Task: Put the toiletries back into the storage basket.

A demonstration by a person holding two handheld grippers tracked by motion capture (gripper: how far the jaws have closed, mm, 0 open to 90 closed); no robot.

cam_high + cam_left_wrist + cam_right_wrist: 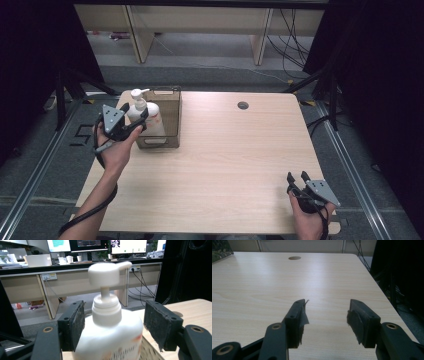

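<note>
Left gripper (137, 121) open, jaws straddling pump bottle (108, 322) without pressing; sideways bump could topple it beside basket (167, 141).

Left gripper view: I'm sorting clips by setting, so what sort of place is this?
Probably an office or lab. Behind the pump bottle, monitors stand on a long desk with wall sockets and trailing cables; the high view shows a wooden table framed by black curtains.

Pump bottle (144, 116) stands in the basket (171, 120), table's (225, 165) far-left corner.
</note>
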